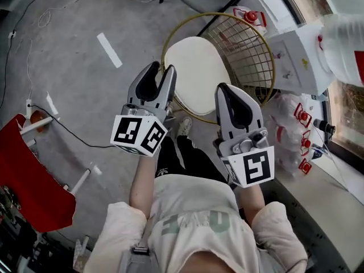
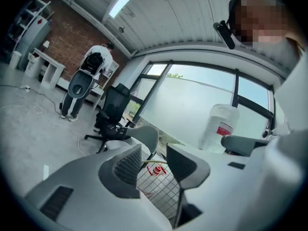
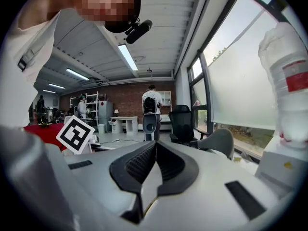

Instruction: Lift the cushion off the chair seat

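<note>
cushion (image 1: 196, 67), white and round, lies flat on the seat of the gold wire chair (image 1: 250, 44), straight ahead of you on the grey floor (image 1: 74, 84). your left gripper (image 1: 161, 70) hovers with its tips over the cushion's near left edge as the head view shows it. its jaws stand apart with nothing between them, and in the left gripper view only the chair's wire mesh shows through the gap. your right gripper (image 1: 226, 89) hangs by the cushion's near right edge, its jaws closed together on nothing. the frames do not show whether either gripper touches the cushion. right of the chair a white box (image 1: 296, 58) carries a large water bottle (image 1: 347, 44). a red object (image 1: 28, 175) sits well apart at your left.
</note>
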A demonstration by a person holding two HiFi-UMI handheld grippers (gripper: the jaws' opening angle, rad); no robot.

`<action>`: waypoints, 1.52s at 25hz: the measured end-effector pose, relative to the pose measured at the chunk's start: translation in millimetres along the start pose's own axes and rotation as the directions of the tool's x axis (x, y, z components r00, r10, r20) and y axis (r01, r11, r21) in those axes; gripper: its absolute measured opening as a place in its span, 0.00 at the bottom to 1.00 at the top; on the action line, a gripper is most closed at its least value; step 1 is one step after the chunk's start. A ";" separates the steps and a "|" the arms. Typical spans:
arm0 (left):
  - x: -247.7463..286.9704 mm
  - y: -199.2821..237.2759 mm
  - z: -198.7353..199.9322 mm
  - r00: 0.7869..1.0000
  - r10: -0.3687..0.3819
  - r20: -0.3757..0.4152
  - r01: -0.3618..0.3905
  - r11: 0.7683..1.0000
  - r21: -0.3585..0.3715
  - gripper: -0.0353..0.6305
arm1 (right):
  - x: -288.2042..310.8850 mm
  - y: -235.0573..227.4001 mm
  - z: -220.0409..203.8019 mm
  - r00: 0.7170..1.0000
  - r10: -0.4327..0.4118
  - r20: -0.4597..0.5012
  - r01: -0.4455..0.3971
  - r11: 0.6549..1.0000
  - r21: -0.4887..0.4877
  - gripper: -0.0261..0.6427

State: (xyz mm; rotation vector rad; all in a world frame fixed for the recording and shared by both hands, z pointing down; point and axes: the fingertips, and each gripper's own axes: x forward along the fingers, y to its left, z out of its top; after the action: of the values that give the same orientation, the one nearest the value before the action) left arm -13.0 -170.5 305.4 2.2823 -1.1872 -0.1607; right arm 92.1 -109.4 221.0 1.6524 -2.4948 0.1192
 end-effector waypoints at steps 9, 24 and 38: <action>3.7 111.0 -168.1 0.986 -0.008 -0.166 -0.047 0.946 -0.321 0.44 | 43.4 45.2 -104.4 0.978 0.143 -0.151 -0.135 0.989 0.063 0.06; 20.4 158.1 -374.7 0.938 -0.179 -0.297 -0.101 0.678 -0.728 0.45 | 40.1 90.4 -209.3 0.910 0.292 -0.294 -0.250 0.953 0.172 0.06; 35.2 139.3 -403.4 0.900 -0.261 -0.348 -0.098 0.657 -0.747 0.45 | 37.1 89.1 -216.6 0.915 0.273 -0.296 -0.220 0.954 0.202 0.06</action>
State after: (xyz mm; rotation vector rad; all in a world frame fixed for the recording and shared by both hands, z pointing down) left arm 48.4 -91.8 721.9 1.5003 -0.5954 -0.1392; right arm 12.8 -76.5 442.1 1.2350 -2.4755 0.5893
